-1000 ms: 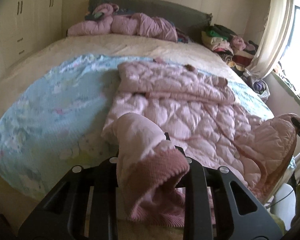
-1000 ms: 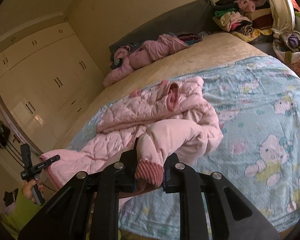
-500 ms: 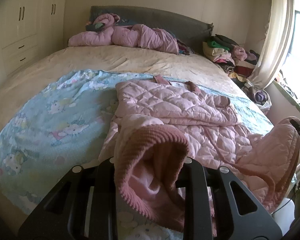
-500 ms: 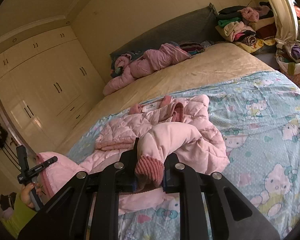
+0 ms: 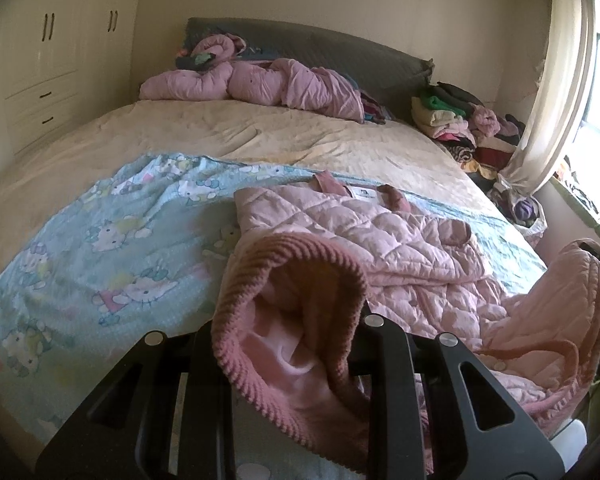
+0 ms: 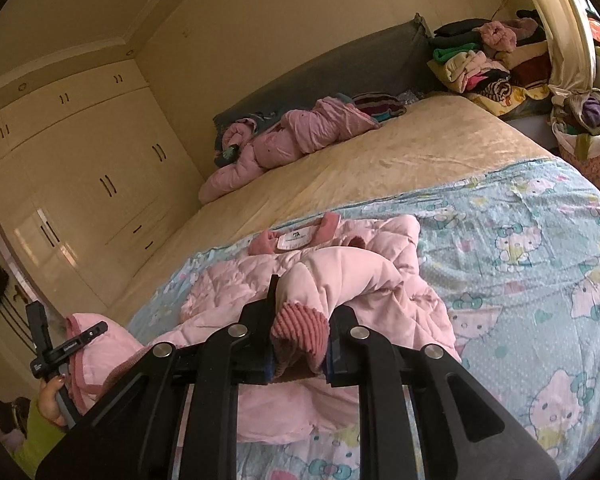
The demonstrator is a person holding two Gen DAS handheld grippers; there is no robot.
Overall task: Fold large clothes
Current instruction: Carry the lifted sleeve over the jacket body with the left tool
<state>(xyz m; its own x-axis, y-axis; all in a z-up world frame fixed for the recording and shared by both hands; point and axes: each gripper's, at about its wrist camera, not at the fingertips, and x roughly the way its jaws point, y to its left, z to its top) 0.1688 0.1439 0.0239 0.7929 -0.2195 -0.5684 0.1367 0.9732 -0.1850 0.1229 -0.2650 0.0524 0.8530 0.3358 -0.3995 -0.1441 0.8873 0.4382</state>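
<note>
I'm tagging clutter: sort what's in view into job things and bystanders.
In the job:
- pink quilted jacket
- left gripper, shut on its ribbed cuff
- right gripper, shut on the other cuff

Lying about:
- crumpled pink coat
- clothes pile
- cartoon-cat blanket

The left gripper (image 5: 296, 344) is matte black, built of flat angular plates that spread out towards the camera like a wide fork. Each side plate has a long cut-out window, and round silver screw heads (image 5: 374, 321) sit at the joints. The right gripper (image 6: 300, 344) has the same black frame, the same silver screws and cut-outs, and dark blue pads (image 6: 334, 354) line the inner faces of its jaws. In the right wrist view, the other gripper shows from the side as a slim black bar with small white lettering. The hand (image 6: 52, 398) below it wears a yellow-green sleeve (image 6: 40, 436), and its fingernails are painted dark.
</note>
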